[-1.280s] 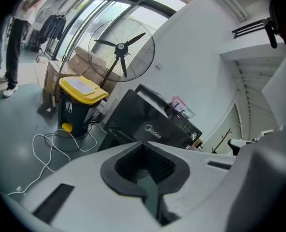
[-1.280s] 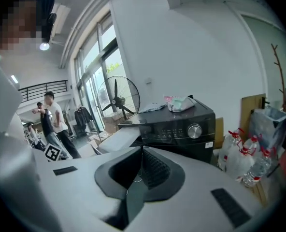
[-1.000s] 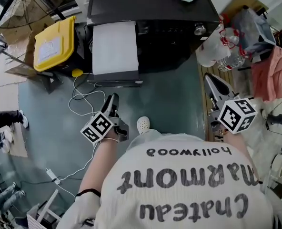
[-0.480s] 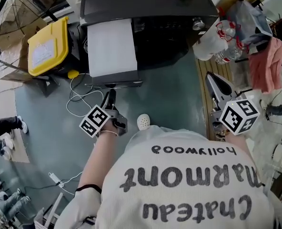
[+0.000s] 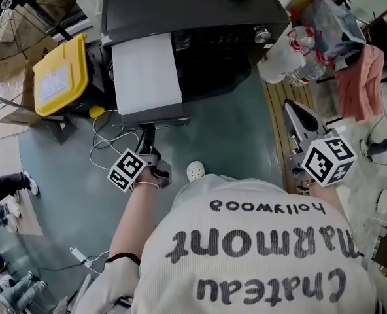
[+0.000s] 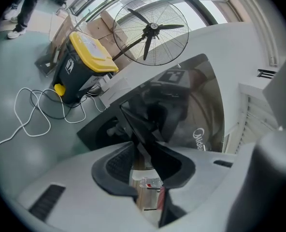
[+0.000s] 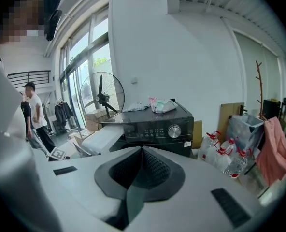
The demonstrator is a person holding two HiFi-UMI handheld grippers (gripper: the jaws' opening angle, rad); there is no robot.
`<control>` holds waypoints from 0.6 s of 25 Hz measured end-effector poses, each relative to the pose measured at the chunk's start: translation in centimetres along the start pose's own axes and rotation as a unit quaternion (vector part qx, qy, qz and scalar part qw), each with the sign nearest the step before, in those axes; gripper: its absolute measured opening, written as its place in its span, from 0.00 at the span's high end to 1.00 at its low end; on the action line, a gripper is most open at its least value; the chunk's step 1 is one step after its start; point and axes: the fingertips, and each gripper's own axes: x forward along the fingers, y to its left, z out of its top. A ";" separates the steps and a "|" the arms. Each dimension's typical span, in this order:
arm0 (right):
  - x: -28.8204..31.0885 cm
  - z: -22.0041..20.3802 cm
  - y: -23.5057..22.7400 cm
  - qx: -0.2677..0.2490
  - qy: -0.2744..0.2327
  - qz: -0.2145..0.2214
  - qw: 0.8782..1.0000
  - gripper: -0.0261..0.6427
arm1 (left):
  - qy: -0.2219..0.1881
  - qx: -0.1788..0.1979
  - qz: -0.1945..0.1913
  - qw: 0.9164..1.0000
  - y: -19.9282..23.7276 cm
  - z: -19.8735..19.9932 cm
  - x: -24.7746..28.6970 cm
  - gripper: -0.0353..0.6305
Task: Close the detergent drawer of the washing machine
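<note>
Detergent drawer [image 5: 146,77] juts lengthwise toward left hand-held gripper [image 5: 148,129], jaws closing yet apart, gripping nothing; right hand-held gripper [image 7: 142,151] pressed together.

The washing machine [image 5: 200,12] is glossy black, and its detergent drawer [image 5: 146,77] is plain white. The floor [image 5: 233,136] is a dull grey-green. The bin [image 5: 56,80] is black with a yellow lid and a pale label. The fan [image 6: 153,27] has black blades. A pink cloth [image 5: 360,77] hangs beside clear bottles [image 5: 299,41] with red caps. The person's shirt [image 5: 259,241] is white with dark grey lettering, and the shoe [image 5: 195,171] is white.
</note>
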 end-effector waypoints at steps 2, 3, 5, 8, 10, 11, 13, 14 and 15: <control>-0.3 -0.1 -0.2 0.000 0.001 -0.004 1.000 0.91 | -0.002 -0.007 -0.007 1.000 -0.1 0.0 0.1 0.79; -0.3 -0.2 -0.2 0.000 0.001 -0.006 1.000 0.91 | -0.004 -0.010 -0.011 1.000 -0.1 0.0 0.1 0.80; -0.4 -0.3 -0.4 0.003 0.002 -0.009 1.000 0.91 | -0.008 -0.014 -0.018 1.000 -0.2 0.0 0.2 0.80; -0.4 -0.4 -0.5 0.005 0.003 -0.011 1.000 0.91 | -0.011 -0.032 -0.033 0.999 -0.3 -0.2 0.3 0.80; -0.4 -0.5 -0.4 0.004 0.004 -0.011 1.000 0.91 | -0.016 -0.046 -0.041 0.998 -0.3 -0.1 0.3 0.81; -0.4 -0.6 -0.4 0.004 0.005 -0.012 1.000 0.91 | -0.018 -0.051 -0.044 0.998 -0.3 -0.1 0.3 0.81; -0.3 -0.8 -0.4 0.008 0.006 -0.014 1.000 0.91 | -0.021 -0.059 -0.051 0.997 -0.2 -0.1 0.2 0.81; -0.3 -0.9 -0.5 0.010 0.006 -0.014 1.000 0.91 | -0.022 -0.064 -0.055 0.996 -0.2 -0.1 0.2 0.82; -0.3 -1.0 -0.7 0.012 0.007 -0.015 1.000 0.91 | -0.024 -0.070 -0.059 0.995 -0.3 -0.1 0.2 0.82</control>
